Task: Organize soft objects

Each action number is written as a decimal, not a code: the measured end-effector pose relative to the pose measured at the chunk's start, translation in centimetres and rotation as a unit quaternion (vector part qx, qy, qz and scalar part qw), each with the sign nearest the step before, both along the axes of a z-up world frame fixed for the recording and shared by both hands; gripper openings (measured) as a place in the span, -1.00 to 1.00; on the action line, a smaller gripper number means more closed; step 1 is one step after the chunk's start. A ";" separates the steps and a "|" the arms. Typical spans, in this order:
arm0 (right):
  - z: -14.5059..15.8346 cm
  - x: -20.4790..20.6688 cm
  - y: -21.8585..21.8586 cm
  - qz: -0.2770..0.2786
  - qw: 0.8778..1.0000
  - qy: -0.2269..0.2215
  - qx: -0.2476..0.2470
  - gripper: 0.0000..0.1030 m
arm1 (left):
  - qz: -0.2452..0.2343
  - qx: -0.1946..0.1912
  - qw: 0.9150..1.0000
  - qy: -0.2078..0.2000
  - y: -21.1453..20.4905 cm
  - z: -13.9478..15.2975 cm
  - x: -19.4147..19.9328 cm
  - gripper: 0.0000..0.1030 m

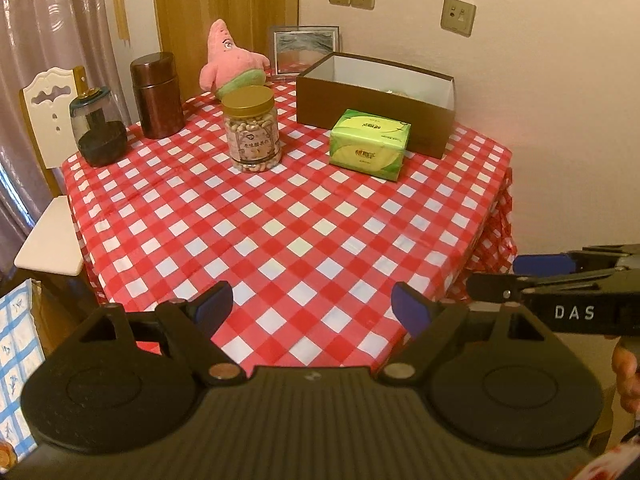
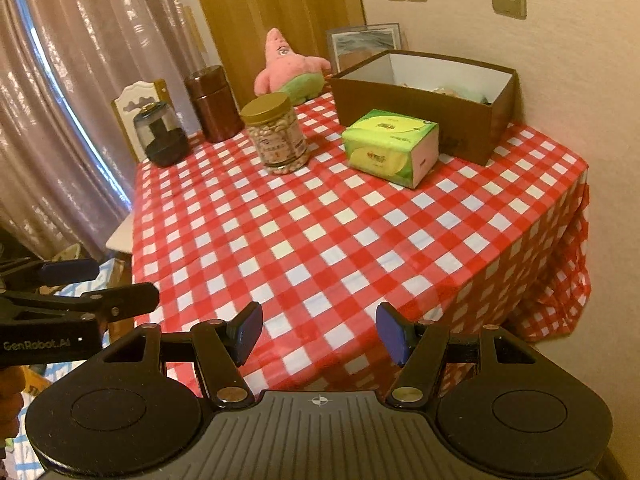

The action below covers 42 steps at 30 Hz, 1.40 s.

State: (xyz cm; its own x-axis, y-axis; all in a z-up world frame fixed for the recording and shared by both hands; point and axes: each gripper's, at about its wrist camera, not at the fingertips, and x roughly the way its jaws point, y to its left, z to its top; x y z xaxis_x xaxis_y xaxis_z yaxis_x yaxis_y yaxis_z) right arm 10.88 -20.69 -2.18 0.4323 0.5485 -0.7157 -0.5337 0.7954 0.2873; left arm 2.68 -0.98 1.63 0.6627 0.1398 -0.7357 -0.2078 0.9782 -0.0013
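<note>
**Two sets of tongs apart and empty at the near edge of the worktop**

Two sets of tongs hang over the near edge of the worktop, which is covered in a red-and-white checked cloth. Our left tongs stand with their blue pads apart and nothing between them; our right tongs are likewise spread and carry nothing. Each shows in the other's view, coming in from the side.

We see the pink plush star sitting upright at the far side of the worktop, just behind a clear jar with a gold lid and left of the open brown box. The box stands at the far right, against the wall, and something lies inside it, though we cannot tell what. A green tissue pack lies just in front of the box, about touching its front wall.

To the left stand a brown metal canister and a dark glass-topped container. A framed picture leans on the wall behind the box, and a white chair stands beyond the left edge.
</note>
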 end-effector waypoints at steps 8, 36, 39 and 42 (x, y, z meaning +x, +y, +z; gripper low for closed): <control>0.5 -0.3 -0.1 0.006 1.000 -0.004 0.004 0.22 | 0.013 0.001 1.000 -0.001 -0.1 0.2 0.4 0.66; 1.2 0.3 -1.3 -0.003 1.000 -0.013 0.010 0.22 | 0.013 0.002 1.000 -0.005 -1.1 0.3 1.2 0.66; 1.2 0.3 -1.3 -0.002 1.000 -0.013 0.010 0.22 | 0.013 0.001 1.000 -0.005 -1.1 0.3 1.2 0.66; 1.2 0.3 -1.3 -0.003 1.000 -0.012 0.010 0.22 | 0.012 0.002 1.000 -0.005 -1.1 0.3 1.2 0.66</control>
State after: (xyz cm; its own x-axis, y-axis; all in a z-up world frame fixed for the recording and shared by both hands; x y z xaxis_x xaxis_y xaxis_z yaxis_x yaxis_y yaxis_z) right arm 11.20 -22.00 -0.95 0.4528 0.5596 -0.6942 -0.5358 0.7930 0.2898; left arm 3.90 -2.08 1.98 0.6670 0.1591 -0.7279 -0.2317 0.9728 0.0003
